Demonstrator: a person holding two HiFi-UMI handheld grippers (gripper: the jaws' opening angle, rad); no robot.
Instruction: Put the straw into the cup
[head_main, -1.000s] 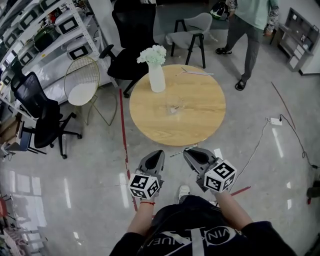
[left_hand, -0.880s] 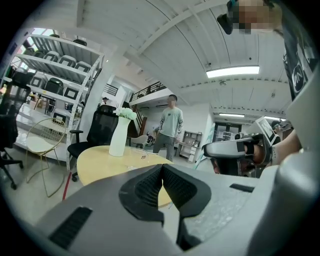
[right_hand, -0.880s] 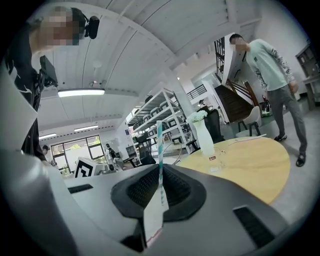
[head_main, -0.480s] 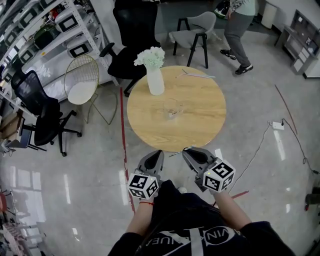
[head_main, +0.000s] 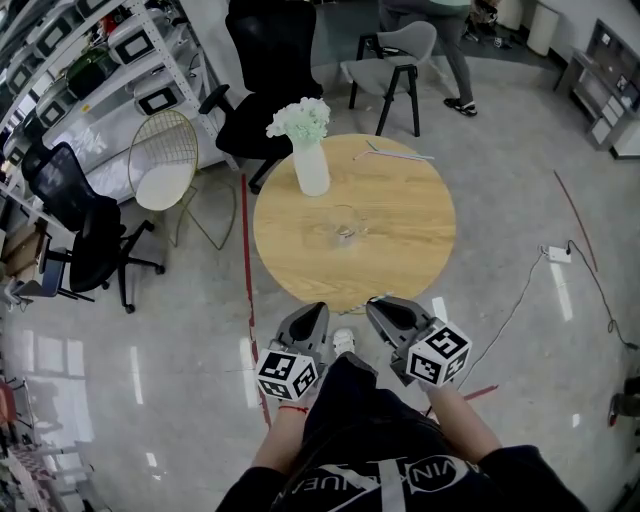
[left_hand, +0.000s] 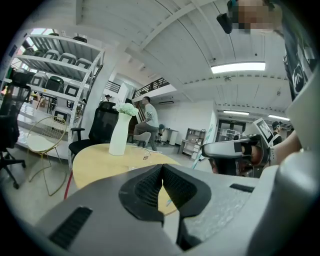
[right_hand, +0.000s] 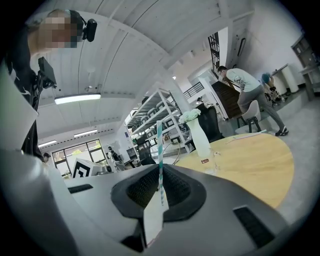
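Approach update: over the last second I've closed on the round desk (head_main: 400, 250), so its near edge now sits just at the tips of both tools, where earlier there was bare floor between. The bystander (head_main: 440, 30) has drifted off toward the far side and is out of the way. The grip hasn't changed. The right tool (right_hand: 160, 175) is clamped narrow on the striped straw (right_hand: 159, 145), which stands upright through the pads with a loose bit of paper wrapper hanging at its lower end. The left tool (left_hand: 161, 172) has its jaws together with nothing in them, and it rides level just left of the right tool (head_main: 390, 315). The clear cup (head_main: 346, 222) is mid-desk, just near of the white vase of flowers (head_main: 311, 165) and well apart from the straw. So the carry isn't done and insertion hasn't started. My read is that the next move is to reach over the near edge, bring the straw's low end above the cup's mouth, then drop it in. The vase is close behind the cup, so overshoot is the risk. The spare straws (head_main: 400, 153) at the far edge are irrelevant.
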